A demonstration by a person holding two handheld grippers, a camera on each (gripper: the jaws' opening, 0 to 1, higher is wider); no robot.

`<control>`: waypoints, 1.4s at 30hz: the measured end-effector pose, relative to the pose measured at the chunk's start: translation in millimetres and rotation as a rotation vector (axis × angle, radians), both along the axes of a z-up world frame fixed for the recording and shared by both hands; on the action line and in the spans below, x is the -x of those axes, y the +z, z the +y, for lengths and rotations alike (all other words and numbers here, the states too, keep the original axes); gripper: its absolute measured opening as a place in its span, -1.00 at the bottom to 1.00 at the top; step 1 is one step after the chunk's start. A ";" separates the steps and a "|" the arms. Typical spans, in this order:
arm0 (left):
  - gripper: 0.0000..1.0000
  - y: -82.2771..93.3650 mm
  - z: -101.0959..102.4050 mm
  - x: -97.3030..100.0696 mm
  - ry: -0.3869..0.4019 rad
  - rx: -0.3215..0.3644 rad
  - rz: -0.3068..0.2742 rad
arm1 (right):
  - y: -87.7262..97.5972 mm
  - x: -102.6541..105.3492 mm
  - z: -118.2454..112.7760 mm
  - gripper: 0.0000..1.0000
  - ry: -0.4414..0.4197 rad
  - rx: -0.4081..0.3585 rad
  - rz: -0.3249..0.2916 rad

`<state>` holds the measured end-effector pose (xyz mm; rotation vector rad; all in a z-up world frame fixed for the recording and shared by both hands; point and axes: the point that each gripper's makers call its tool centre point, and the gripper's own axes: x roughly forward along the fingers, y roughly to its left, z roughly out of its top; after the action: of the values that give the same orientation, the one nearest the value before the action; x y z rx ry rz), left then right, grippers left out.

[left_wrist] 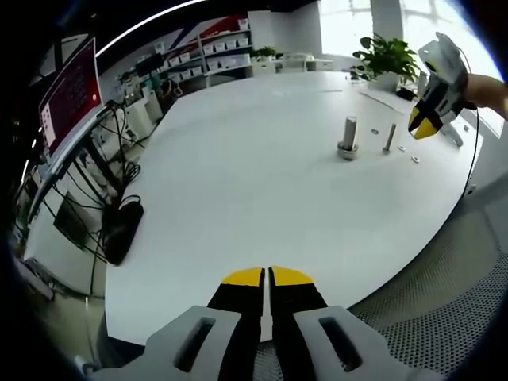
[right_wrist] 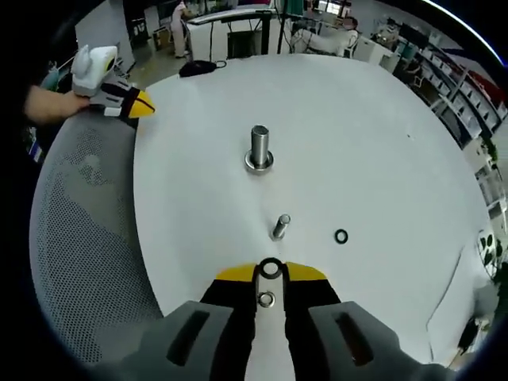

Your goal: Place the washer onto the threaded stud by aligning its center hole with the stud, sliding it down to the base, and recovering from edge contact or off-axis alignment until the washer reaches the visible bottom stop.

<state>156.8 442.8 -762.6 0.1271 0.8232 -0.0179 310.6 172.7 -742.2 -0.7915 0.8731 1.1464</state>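
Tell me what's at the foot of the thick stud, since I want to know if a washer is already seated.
A metal ring circles the base of the thick stud on the white table. Whether it is a loose washer or the stud's own flange cannot be told.

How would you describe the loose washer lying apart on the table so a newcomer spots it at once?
Start at the white table and find the small threaded stud standing before the right gripper. Beside it lies a dark washer, flat and alone on the bare surface. Unlike the washer between the gripper's tips, nothing touches it.

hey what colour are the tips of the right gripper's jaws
Yellow, on black jaws; the right gripper shows it best in the right gripper view.
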 end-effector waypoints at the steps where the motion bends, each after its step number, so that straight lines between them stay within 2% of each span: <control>1: -1.00 0.1 -0.1 0.0 0.000 0.000 0.000 | 2.0 -1.8 2.6 -0.74 0.006 -0.003 -0.008; 11: -1.00 0.5 -0.2 -0.3 -0.001 0.002 -0.003 | 13.9 -9.0 24.1 -0.74 0.039 -0.041 -0.055; 20: -1.00 0.7 0.0 -0.7 0.000 0.003 -0.006 | 11.4 -13.0 31.0 -0.74 0.070 -0.010 -0.072; 28: -1.00 1.6 -0.4 -0.9 0.000 0.004 -0.011 | 8.5 -18.4 32.3 -0.74 0.135 0.049 -0.081; 42: -1.00 2.7 -0.3 -1.7 0.000 0.005 -0.018 | -0.9 -15.1 34.8 -0.74 0.193 0.105 -0.053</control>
<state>158.5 442.5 -759.9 0.1224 0.8051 -0.0185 325.7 207.5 -743.2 -1.0054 0.8317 1.2503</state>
